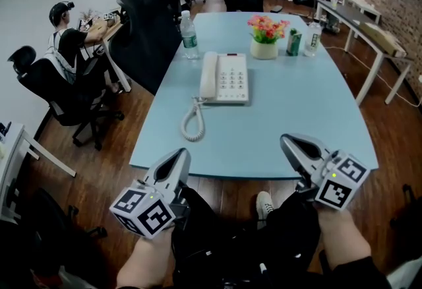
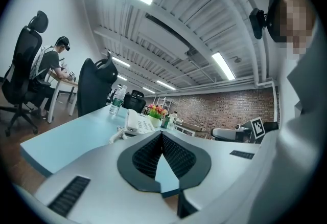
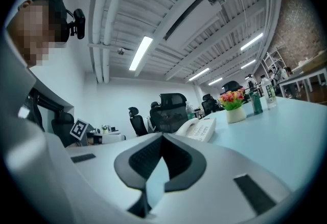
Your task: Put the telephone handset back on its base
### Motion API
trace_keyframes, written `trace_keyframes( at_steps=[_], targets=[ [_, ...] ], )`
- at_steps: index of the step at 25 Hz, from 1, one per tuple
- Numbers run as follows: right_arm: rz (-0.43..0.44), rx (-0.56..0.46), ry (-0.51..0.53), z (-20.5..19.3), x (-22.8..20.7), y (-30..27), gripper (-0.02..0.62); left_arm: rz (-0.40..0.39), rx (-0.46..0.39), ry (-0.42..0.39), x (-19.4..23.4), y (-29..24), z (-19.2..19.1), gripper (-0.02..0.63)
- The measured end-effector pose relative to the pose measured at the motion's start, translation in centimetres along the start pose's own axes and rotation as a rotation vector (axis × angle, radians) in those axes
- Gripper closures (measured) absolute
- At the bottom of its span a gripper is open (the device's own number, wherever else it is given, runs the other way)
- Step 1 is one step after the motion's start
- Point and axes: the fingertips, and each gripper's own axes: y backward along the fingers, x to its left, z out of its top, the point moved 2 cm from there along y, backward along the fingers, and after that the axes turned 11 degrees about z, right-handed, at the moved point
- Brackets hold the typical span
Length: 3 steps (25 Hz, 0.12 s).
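A white telephone [image 1: 225, 78] stands in the middle of the light blue table [image 1: 297, 116]. Its handset [image 1: 209, 74] lies in the cradle on the base's left side, and the coiled cord [image 1: 193, 120] loops toward me. My left gripper [image 1: 178, 157] and right gripper [image 1: 290, 144] hover at the table's near edge, well short of the phone, both shut and holding nothing. In the left gripper view the pads meet at the tip of the left gripper [image 2: 161, 133], with the telephone [image 2: 137, 122] far beyond. In the right gripper view the right gripper [image 3: 162, 136] is likewise shut, and the telephone [image 3: 198, 128] lies ahead.
Behind the phone stand a flower pot [image 1: 265, 35], a water bottle [image 1: 189, 35], a green can [image 1: 293, 42] and a second bottle [image 1: 312, 37]. Black office chairs [image 1: 148, 24] ring the far end. A person [image 1: 69, 40] sits at a desk on the left.
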Motion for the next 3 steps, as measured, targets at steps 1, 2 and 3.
trace_keyframes(
  at_steps=[1, 2, 3],
  targets=[
    [0.0, 0.002, 0.0, -0.07, 0.0, -0.01, 0.583, 0.0, 0.001, 0.003, 0.05, -0.01, -0.06, 0.606],
    [0.001, 0.004, 0.0, -0.14, 0.01, -0.01, 0.583, 0.001, 0.001, 0.005, 0.1, -0.02, -0.09, 0.606],
    [0.002, 0.006, -0.001, -0.22, 0.01, -0.02, 0.583, 0.002, 0.001, 0.007, 0.14, -0.03, -0.12, 0.605]
  ],
)
